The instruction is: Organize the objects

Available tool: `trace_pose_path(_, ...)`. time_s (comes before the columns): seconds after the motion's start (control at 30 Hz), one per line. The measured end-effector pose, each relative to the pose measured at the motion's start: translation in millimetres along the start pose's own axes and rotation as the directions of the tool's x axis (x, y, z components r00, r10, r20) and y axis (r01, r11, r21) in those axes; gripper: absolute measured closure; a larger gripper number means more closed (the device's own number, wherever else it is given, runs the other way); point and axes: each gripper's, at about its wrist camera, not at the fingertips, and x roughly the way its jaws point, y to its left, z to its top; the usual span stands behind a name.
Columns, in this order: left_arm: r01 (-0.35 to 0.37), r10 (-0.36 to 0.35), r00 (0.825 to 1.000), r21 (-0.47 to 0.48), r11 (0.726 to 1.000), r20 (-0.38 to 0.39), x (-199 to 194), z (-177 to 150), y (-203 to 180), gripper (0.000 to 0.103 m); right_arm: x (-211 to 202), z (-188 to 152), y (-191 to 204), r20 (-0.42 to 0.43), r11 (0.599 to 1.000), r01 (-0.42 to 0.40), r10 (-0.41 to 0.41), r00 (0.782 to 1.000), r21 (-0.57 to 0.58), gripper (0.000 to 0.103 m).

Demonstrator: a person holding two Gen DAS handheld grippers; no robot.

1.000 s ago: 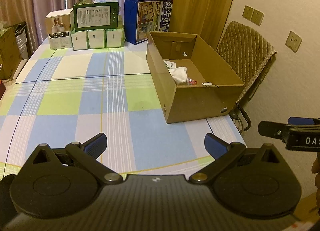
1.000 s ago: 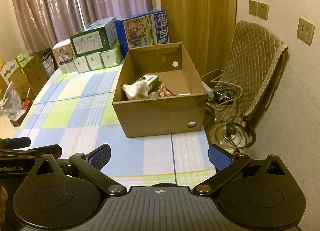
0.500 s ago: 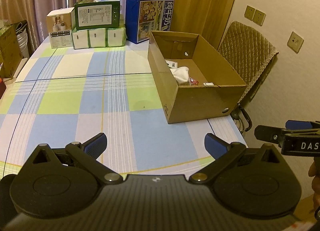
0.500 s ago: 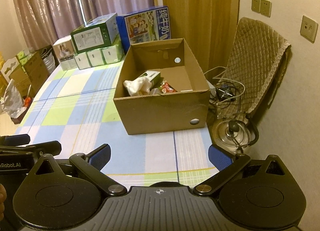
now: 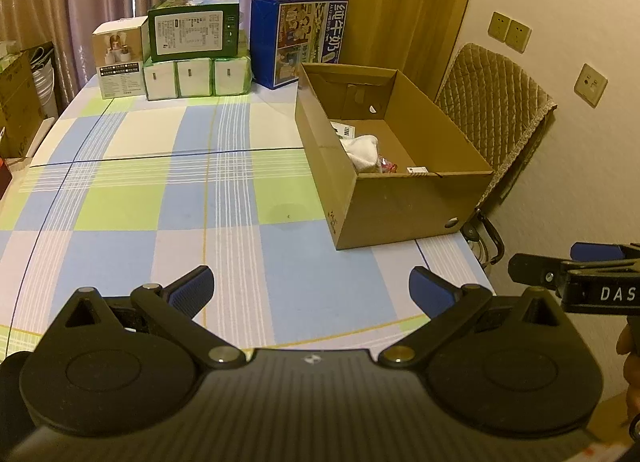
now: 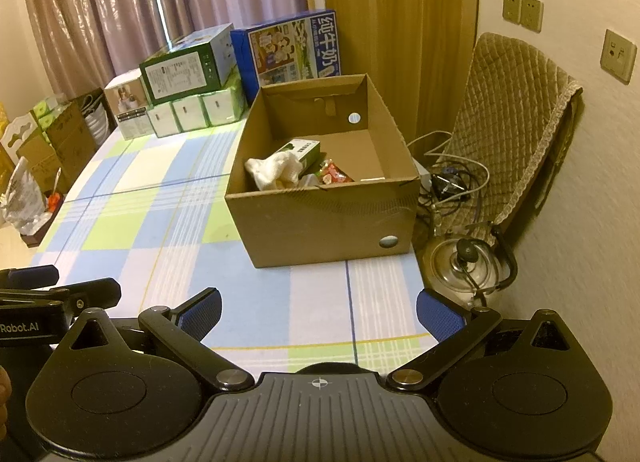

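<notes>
**Two empty grippers, one loaded box**

Two grippers hang over the near edge of the counter (image 5: 120, 198), short of the cardboard box (image 6: 328, 222). The left gripper (image 5: 310, 286) has its fingers spread wide and grips nothing; the right gripper (image 6: 318, 308) is the same, fingers apart and empty.

The task's things already sit inside the cardboard box, toward its near left corner: a crumpled white cloth (image 6: 276, 172), a small green carton (image 6: 304, 150) behind the cloth, and a shiny red wrapped packet (image 6: 334, 176) to its right. No loose item shows on the checked cloth around the box, so the sorting looks close to done.

Risks from here, as I judge them: the box stands at the counter's right edge, and a push against its near wall could slide it off toward the kettle (image 6: 466, 262) and tangled cables (image 6: 452, 186) on the floor beside it. Reaching in, a finger could catch the thin corrugated rim and tip the box, since the load is light.

Materials: the box is plain brown corrugated board with round holes in its walls. The cloth is soft and limp and would bunch under a pinch. The packet's glossy film looks slippery. The stacked printed boxes (image 5: 192, 34) beyond the cardboard box are rigid and square-edged.
</notes>
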Motion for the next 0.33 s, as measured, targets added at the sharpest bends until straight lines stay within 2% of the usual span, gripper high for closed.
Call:
trace_pose_path(0.2,0.004,-0.004,1.000,-0.006,1.000,-0.005,1.1,-1.2,1.2,0.001,1.1,-2.0,0.6,-0.002,1.000,-0.002,0.002,1.000,-0.002,0.002)
trace_pose_path(0.33,0.012,-0.011,1.000,-0.013,1.000,0.019,-1.1,-3.6,2.8,0.001,3.4,-3.7,0.8,-0.008,1.000,-0.003,0.003,1.000,-0.004,0.002)
